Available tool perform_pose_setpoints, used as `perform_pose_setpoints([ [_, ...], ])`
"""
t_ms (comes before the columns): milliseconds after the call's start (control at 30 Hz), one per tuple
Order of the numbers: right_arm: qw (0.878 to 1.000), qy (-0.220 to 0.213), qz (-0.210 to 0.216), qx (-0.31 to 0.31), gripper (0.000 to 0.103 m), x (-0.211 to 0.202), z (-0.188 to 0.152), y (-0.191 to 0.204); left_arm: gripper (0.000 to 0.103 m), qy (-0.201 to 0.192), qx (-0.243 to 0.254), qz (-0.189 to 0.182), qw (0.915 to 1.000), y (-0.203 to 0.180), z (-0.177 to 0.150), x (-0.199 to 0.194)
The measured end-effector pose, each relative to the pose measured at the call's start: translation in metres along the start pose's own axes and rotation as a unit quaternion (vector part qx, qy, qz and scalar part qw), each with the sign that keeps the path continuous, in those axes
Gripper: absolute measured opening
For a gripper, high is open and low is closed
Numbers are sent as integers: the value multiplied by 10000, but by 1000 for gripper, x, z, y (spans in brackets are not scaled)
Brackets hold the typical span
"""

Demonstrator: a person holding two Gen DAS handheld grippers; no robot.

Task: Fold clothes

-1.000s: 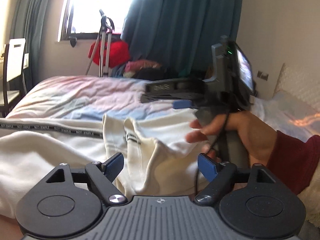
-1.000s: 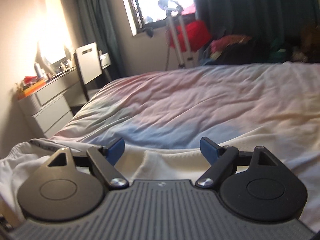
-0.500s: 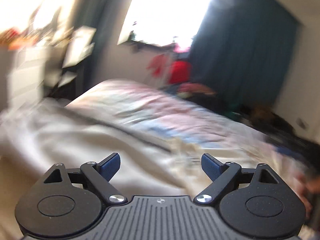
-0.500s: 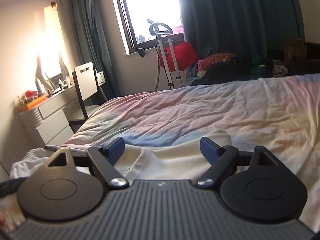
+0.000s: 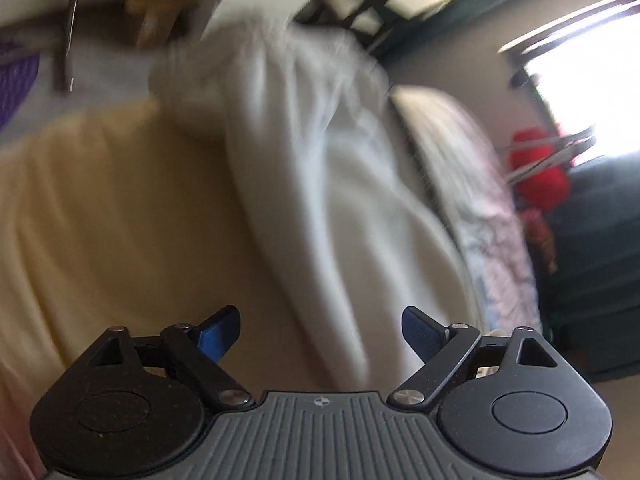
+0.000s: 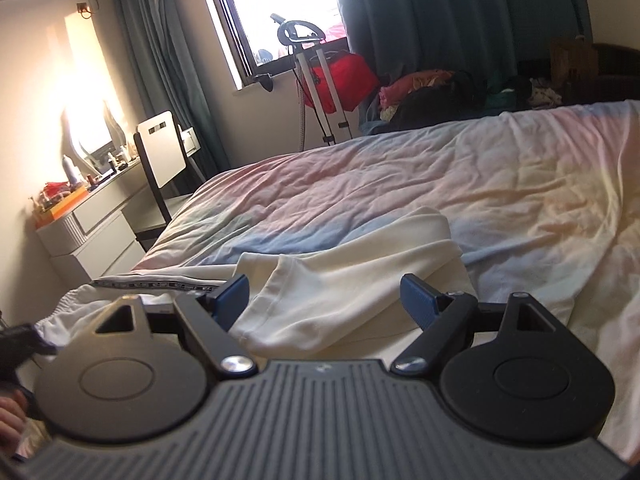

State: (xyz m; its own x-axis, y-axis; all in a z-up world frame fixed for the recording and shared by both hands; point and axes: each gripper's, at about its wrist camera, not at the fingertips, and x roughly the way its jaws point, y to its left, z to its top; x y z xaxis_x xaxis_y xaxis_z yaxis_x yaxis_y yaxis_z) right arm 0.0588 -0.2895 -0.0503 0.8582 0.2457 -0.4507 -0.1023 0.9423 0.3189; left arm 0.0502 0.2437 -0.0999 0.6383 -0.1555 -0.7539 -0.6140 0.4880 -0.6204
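The cream garment [image 6: 352, 280] is being seen spread on the bed [image 6: 460, 184] — its folded end lying just ahead of the right gripper [image 6: 324, 296], long axis running leftward. Both jaws are being held spread, empty; the left gripper [image 5: 320, 332] is being pointed at the blurred far end.

A garment [image 6: 352, 280] is spread on the near part of the bed [image 6: 460, 184], its folded part laid across the rest. A desk [image 6: 92, 224] is set to the left of the bed, with a chair [image 6: 162, 160] placed between them. A window [image 6: 280, 12] is seen behind the bed, and a stand [image 6: 320, 92] is placed below it.
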Motion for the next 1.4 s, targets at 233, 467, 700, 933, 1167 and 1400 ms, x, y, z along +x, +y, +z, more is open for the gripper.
perform_pose_setpoints([
  [233, 9995, 307, 79, 29, 84, 19, -7, -1, 81, -338, -836, -322, 9954, 12, 33, 21],
  [467, 9972, 689, 185, -222, 84, 45, -16, 12, 52, -1466, -678, -247, 9866, 17, 53, 12],
  [700, 9846, 1475, 286, -899, 84, 84, -40, 40, 27, -1953, -2, -72, 9807, 8, 56, 0],
  [933, 9829, 1547, 149, -992, 84, 89, -43, 45, 19, -2658, 1070, -38, 9581, -38, 32, -19],
  [1167, 9964, 829, 63, -139, 84, 46, -10, 1, 18, -3519, 2225, -356, 9085, -120, -21, -54],
  [1400, 9954, 6, -446, 853, 84, 13, 18, -57, 14, -3972, 2725, -675, 8737, -214, -112, -72],
])
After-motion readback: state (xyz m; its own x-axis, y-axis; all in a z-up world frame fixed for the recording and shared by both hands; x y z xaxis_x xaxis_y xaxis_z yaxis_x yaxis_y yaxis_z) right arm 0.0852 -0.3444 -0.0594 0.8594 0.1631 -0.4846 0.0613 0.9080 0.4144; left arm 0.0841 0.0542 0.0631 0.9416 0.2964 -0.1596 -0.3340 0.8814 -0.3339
